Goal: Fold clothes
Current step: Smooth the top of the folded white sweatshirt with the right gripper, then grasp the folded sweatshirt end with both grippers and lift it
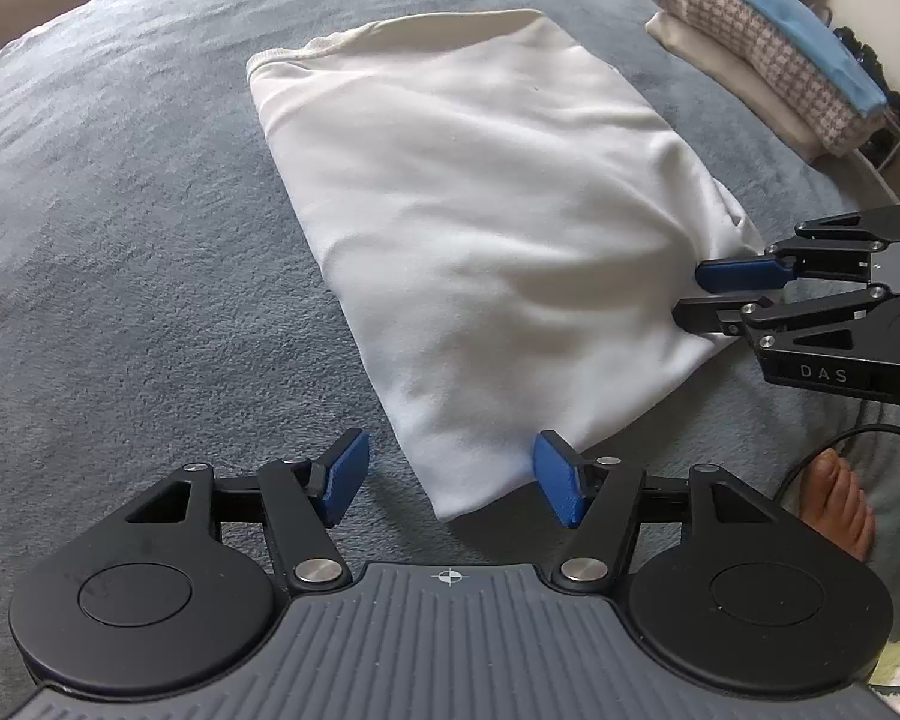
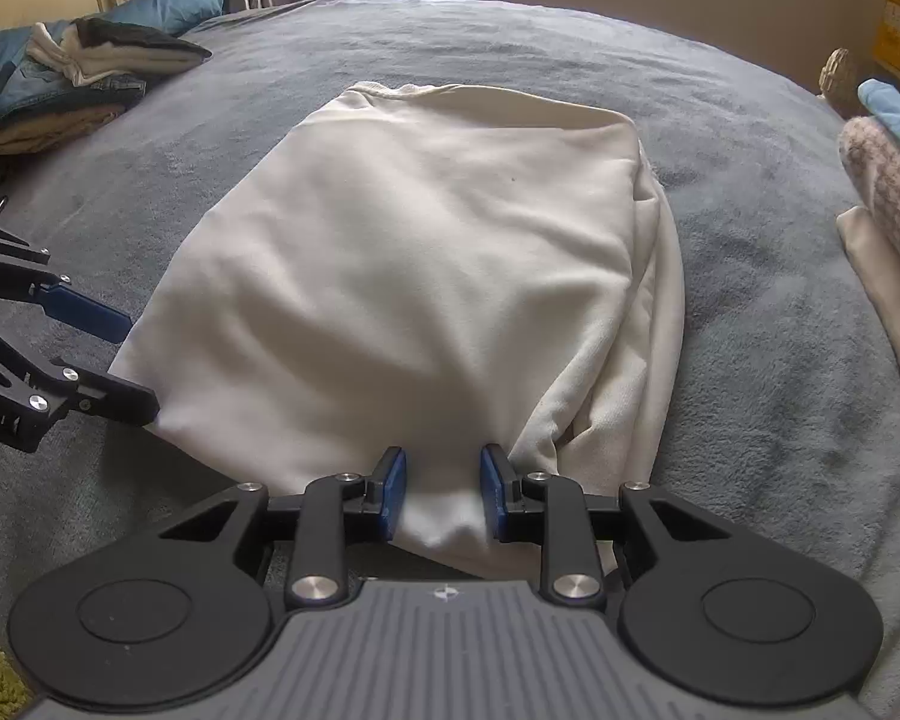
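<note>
White cloth, a folded garment, lies in the middle of the grey bed, its near end toward both claws. From here the risk, as I judge it, is a lopsided lift. The left claw stands wide, with only its right pad touching the near left corner and bare blanket under the rest of the gap, so if it closes as it sits it may catch a single layer or nothing at all. Then the fold would drag open on that side while the other corner rises. The loose layers bulging out along the garment's right edge could also slip free and spoil the shape.

At the near right corner, the right claw has a bunch of cloth between its pads at a narrow gap; whether the pads truly press it I cannot tell, though the cloth fills the space between them. Both tools tilt steeply down toward the bed, side by side at the near end. A bare foot rests on the bed near right. Folded stacks sit well apart at the far right, and a loose pile waits far left.
</note>
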Tool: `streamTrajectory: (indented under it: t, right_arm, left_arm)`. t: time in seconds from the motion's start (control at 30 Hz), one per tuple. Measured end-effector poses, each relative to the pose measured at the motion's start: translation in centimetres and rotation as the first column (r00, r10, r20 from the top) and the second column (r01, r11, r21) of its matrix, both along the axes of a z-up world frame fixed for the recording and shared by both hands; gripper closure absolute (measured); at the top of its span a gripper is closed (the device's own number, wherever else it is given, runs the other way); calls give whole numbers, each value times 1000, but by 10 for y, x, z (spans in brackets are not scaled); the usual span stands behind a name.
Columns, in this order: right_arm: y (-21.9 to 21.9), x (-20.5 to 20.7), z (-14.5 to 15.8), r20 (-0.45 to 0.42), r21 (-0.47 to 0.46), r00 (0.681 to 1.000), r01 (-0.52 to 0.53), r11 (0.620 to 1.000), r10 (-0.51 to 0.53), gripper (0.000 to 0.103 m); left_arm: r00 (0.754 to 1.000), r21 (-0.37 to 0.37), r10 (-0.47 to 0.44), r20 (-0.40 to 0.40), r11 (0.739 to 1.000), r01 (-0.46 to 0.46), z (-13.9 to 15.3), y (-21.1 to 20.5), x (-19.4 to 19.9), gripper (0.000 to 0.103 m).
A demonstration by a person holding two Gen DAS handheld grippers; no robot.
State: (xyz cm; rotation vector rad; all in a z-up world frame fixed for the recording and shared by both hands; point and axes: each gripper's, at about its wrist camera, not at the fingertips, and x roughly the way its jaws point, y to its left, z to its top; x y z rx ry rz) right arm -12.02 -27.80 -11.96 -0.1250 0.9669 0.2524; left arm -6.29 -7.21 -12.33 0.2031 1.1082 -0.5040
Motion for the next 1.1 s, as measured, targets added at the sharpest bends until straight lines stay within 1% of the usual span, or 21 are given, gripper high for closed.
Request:
streamTrajectory:
  t: [0.13,0.2,0.23,0.27,0.33,0.4,0.47,0.5,0.57,0.6,0.63,0.67,0.73,0.83,0.9,0.93,1.03,1.07,1.1]
  right_arm:
    - [0,0,0,2,1,1000,0,1000,0,74]
    - [-2,1,1,-2,4,1000,-2,1000,2,74]
    - [-3,2,2,-7,10,1000,0,1000,0,74]
    - [-4,2,5,-9,27,1000,3,1000,-2,72]
    - [-8,3,14,-9,73,1000,5,997,-4,69]
    - [-20,6,27,12,173,1000,19,985,-21,68]
    - [-40,14,35,26,275,997,64,959,-74,62]
    - [-53,20,36,18,325,993,102,940,-114,61]
    - [-79,32,38,-3,421,981,175,890,-192,56]
    - [-94,39,34,-29,470,973,217,856,-230,53]
    - [-108,46,29,-64,518,962,261,815,-267,45]
    - [-121,51,22,-100,558,950,299,774,-295,43]
    - [-141,59,7,-168,619,927,364,695,-336,42]
    - [-161,68,-16,-252,668,891,442,599,-377,38]
    - [-166,74,-30,-289,683,879,467,562,-379,38]
    - [-168,77,-37,-306,690,874,477,544,-378,37]
    - [-170,90,-50,-318,730,877,468,497,-359,30]
    - [-170,95,-52,-320,742,880,463,485,-351,26]
    - [-169,102,-52,-318,751,886,453,481,-337,23]
  left_arm:
    - [1000,5,-1,3,1000,1,0,-1,1,41]
    - [1000,-6,-10,-1,1000,10,1,0,2,41]
    - [1000,-28,-17,-3,999,17,3,2,3,41]
    - [1000,-65,-21,-2,998,21,6,5,4,41]
    - [1000,-145,-24,5,989,24,14,14,8,41]
    - [1000,-210,-6,20,978,10,20,23,14,41]
    - [999,-254,29,21,967,-23,22,32,22,40]
    - [999,-270,49,15,962,-43,22,36,26,40]
    - [996,-304,93,-4,949,-90,18,44,34,40]
    - [993,-320,115,-20,940,-116,15,48,38,40]
    - [990,-338,137,-37,931,-141,12,52,42,40]
    - [986,-357,158,-53,919,-166,9,57,46,40]
    - [976,-396,198,-86,893,-216,2,67,53,40]
    - [959,-448,251,-135,847,-285,-8,82,65,40]
    - [949,-473,271,-162,823,-316,-15,89,74,39]
    - [945,-480,271,-180,815,-325,-19,91,80,38]
    - [936,-501,268,-227,792,-348,-29,91,97,38]
    - [935,-516,266,-232,781,-351,-31,91,103,37]
    - [935,-529,263,-237,772,-352,-32,90,109,37]
